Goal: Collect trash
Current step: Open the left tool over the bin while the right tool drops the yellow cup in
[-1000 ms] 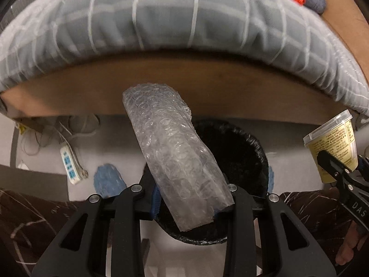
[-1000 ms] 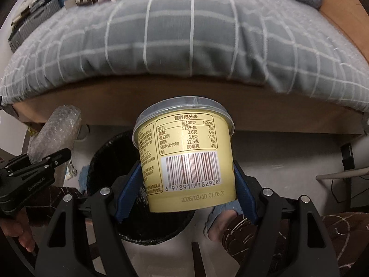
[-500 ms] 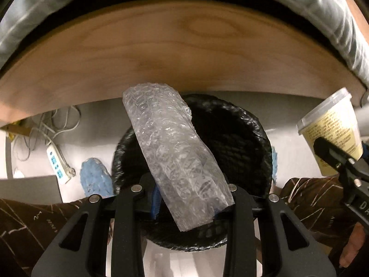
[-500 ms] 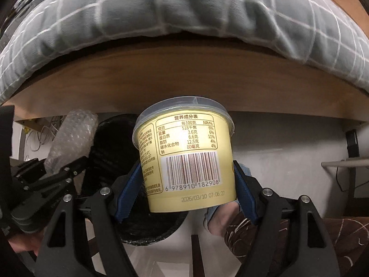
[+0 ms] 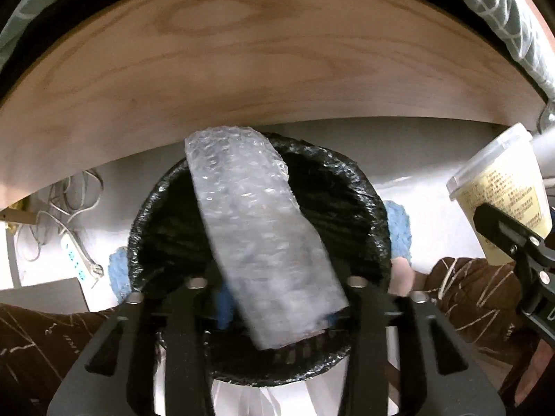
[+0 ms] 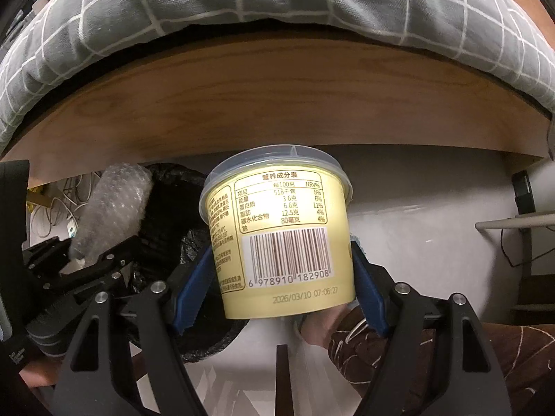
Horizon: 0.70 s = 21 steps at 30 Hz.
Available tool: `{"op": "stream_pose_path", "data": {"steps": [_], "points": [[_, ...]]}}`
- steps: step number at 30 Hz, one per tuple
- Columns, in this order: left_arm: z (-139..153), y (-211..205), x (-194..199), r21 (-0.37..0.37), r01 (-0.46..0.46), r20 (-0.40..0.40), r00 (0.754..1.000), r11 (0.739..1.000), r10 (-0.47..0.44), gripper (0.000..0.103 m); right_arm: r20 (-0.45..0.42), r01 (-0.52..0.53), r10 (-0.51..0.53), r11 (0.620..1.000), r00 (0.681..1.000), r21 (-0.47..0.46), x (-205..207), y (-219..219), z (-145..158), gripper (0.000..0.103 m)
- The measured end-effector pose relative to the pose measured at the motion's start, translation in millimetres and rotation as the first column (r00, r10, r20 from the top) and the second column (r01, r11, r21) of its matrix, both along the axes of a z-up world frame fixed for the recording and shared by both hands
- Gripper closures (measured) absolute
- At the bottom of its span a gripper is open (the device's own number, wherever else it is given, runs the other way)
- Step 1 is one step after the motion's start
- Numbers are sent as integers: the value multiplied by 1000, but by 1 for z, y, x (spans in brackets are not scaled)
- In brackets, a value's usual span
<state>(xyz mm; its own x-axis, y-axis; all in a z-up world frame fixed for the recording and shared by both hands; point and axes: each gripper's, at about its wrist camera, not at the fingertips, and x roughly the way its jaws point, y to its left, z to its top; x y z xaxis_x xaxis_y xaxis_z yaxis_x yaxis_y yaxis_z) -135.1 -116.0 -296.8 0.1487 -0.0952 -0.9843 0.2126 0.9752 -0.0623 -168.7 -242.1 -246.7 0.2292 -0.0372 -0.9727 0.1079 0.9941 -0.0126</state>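
Beneath the wooden bed frame, a black-lined trash bin is sitting on the pale floor. The left claw is opening directly above it, bubble wrap between its jaws. Right of the bin, the right claw is clamping a yellow cup.

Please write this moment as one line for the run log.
left gripper: jaws opening, bubble wrap between them, above black bin | right gripper: shut on yellow cup, beside bin | step: dropping wrap
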Motion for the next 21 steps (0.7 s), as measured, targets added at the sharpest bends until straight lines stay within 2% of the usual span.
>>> {"op": "stream_pose_path", "data": {"steps": [4,6,8,12,21], "points": [[2,9,1,11,-14,27,1000,1000,14,34,6,-13,13,1000,1000,4,5,6,3,32],[4,16,1,17,-26,40,999,999,26,17,12,-25,25,1000,1000,5,7,10,4,31],[7,22,1,13,-28,49,998,1000,27,10,13,-39,39,999,999,13,9,15,4,31],[14,38,-1,19,-53,72,996,998,52,6,15,-64,64,998,998,25,11,25,4,31],[27,91,-7,44,-147,110,984,988,142,6,12,-152,152,988,988,39,14,73,5,31]]}}
